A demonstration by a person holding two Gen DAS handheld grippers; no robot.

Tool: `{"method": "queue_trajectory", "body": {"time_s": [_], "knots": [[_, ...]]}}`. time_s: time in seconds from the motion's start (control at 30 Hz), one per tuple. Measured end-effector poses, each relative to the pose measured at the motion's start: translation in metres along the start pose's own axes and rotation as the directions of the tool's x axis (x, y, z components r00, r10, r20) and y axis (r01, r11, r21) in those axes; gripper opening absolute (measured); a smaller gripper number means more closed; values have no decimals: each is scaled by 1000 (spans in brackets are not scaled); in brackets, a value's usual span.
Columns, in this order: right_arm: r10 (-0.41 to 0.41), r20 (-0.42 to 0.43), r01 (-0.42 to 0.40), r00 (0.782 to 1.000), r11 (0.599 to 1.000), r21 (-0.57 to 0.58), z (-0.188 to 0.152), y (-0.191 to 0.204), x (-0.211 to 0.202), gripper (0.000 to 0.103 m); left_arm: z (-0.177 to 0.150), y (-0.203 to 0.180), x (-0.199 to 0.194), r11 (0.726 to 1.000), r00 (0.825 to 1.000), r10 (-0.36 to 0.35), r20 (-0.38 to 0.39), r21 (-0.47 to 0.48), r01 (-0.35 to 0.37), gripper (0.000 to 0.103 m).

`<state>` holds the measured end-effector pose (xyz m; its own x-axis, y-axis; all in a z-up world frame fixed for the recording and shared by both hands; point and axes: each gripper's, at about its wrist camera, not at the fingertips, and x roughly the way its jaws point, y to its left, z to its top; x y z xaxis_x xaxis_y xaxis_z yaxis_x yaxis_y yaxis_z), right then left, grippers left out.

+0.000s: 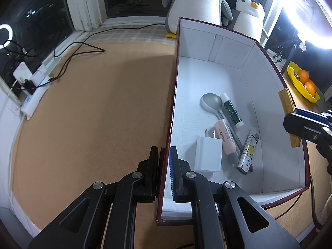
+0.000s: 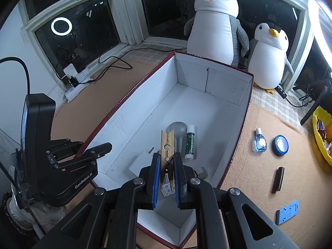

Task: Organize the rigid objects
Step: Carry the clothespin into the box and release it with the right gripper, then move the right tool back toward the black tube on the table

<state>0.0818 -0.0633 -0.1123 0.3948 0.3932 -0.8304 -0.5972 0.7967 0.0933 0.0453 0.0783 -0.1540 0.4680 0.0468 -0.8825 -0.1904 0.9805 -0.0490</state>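
A white box with a dark red rim (image 1: 228, 66) (image 2: 145, 108) stands on the tan mat. In it lie a grey spoon (image 1: 211, 102), a green-labelled tube (image 1: 231, 110), a pink tube (image 1: 226, 139), a white charger (image 1: 208, 153) and a patterned lighter (image 1: 248, 152). My left gripper (image 1: 165, 153) is shut on the box's left wall. My right gripper (image 2: 167, 157) is shut on a wooden clothespin (image 2: 166, 145) and holds it above the box's near end; the clothespin also shows in the left wrist view (image 1: 288, 116).
On the mat right of the box lie a small blue bottle (image 2: 259, 141), a round blue tin (image 2: 280, 145), a black stick (image 2: 278, 179) and a blue flat piece (image 2: 287, 211). A yellow tray with oranges (image 1: 303, 83) stands at the right. Two plush penguins (image 2: 215, 25) stand behind. Cables and a power strip (image 1: 33, 95) lie at the left.
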Motion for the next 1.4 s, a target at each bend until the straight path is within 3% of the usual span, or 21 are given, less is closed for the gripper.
{"method": "queue_trajectory", "body": {"time_s": [0.3,0.37,0.43,0.5,0.97,1.4], "knots": [[-13,-13,13,1000,1000,-3,0,-2,6,11,0,-1,1,1000,1000,1,-2,1,-1,9],[-17,-8,17,1000,1000,-9,0,-1,5,16,0,-1,1,1000,1000,1,-2,1,-1,9],[-17,-1,17,1000,1000,-16,1,1,4,44,0,-2,1,1000,1000,2,-2,3,-2,9],[-26,16,27,1000,999,-29,2,3,2,59,0,-2,1,1000,1000,2,-2,2,-2,9],[-45,46,47,998,998,-36,3,1,-5,63,0,-2,2,1000,1000,5,-3,4,-5,9],[-21,112,11,993,996,85,4,-39,-29,64,-1,0,2,1000,1000,18,-8,9,-18,9]]}}
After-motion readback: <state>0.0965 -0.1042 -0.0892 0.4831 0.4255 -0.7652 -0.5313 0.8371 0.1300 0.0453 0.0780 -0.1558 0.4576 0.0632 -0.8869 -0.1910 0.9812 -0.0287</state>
